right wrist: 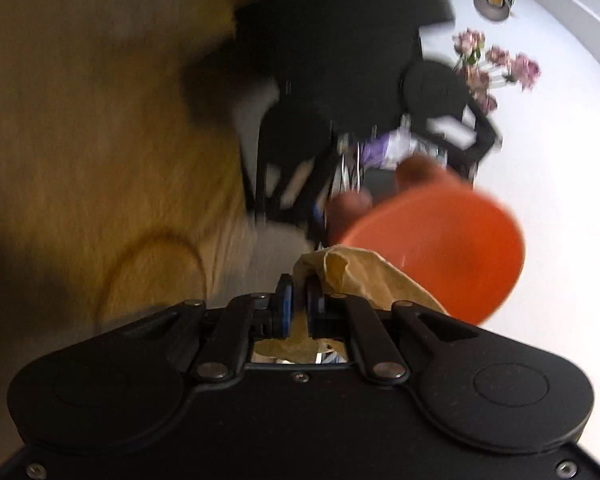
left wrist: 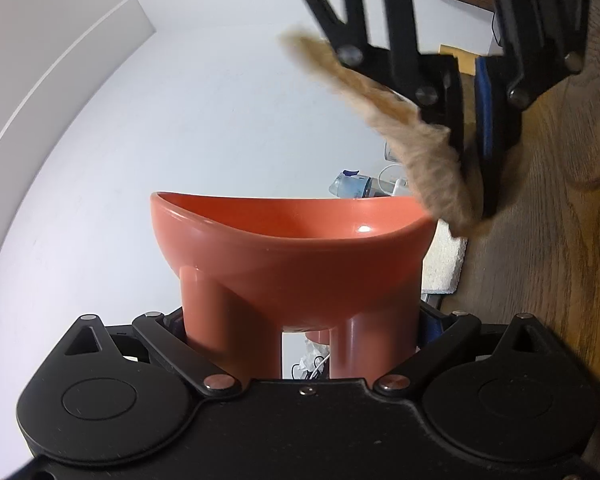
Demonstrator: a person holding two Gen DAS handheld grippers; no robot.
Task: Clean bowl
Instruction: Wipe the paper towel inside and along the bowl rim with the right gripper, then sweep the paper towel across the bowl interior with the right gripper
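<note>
Right claw (right wrist: 299, 294) pinching tan cloth (right wrist: 364, 276), left claw (left wrist: 300, 332) gripping bowl (left wrist: 292, 236)

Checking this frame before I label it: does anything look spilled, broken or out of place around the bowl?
Nothing stands out. The left gripper holds the orange bowl by its legs; its inside looks intact, with no spill. The right gripper is shut on a tan cloth beside the rim.

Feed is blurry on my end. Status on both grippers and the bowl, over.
Left gripper shut on legs of orange footed plastic bowl, held up. Right gripper shut on tan fuzzy cloth, beside the rim, not yet inside. Nothing in the way.
</note>
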